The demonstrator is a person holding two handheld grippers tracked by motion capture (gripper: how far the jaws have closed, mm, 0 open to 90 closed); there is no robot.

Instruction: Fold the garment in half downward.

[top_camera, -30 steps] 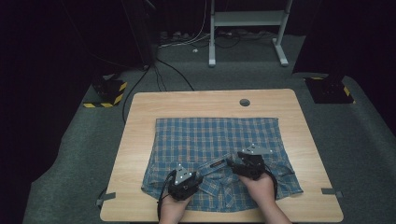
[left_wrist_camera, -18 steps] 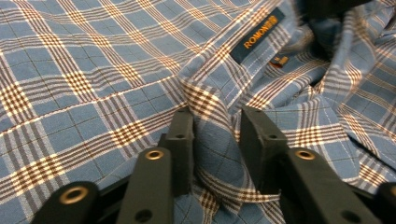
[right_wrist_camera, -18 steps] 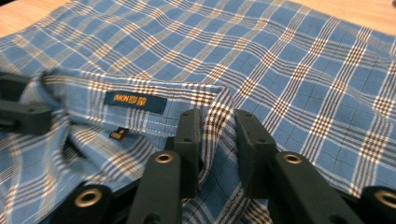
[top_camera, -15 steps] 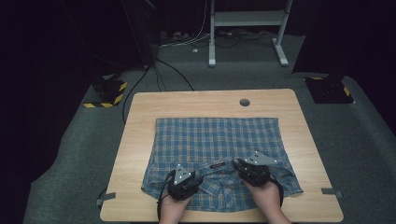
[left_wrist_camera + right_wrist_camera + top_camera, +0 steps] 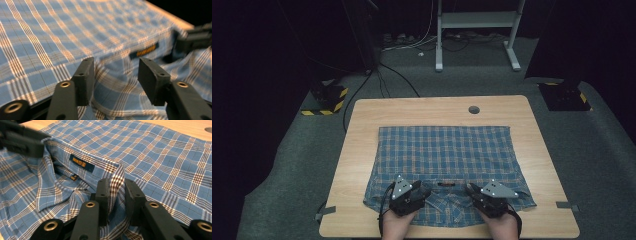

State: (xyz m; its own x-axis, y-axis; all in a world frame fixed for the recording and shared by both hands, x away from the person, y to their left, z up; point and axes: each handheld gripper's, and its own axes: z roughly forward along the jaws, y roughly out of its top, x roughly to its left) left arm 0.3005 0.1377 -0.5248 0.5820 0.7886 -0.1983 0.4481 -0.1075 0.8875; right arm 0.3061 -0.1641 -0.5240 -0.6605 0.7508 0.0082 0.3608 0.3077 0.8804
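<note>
A blue plaid shirt point(image 5: 447, 155) lies folded on the wooden table point(image 5: 362, 130), collar toward the near edge. My left gripper point(image 5: 424, 192) rests at the left of the collar. Its jaws have just been opening and now stand open point(image 5: 116, 75) over loose fabric, with the pads clear of it. My right gripper point(image 5: 472, 191) sits at the right of the collar. Its jaws have just been closing and are shut point(image 5: 117, 192) on a raised fold of the collar edge. A dark label point(image 5: 81, 163) sits inside the collar between the two grippers.
A round hole point(image 5: 473, 109) is in the tabletop's far side. Tape strips point(image 5: 564, 205) mark the near corners. On the floor beyond stand striped black boxes point(image 5: 327, 97) and a white frame's legs point(image 5: 439, 60), with cables.
My right gripper slid toward the near edge and a little right, and its jaws closed on the collar fold. The left gripper stayed put and its jaws spread apart.
</note>
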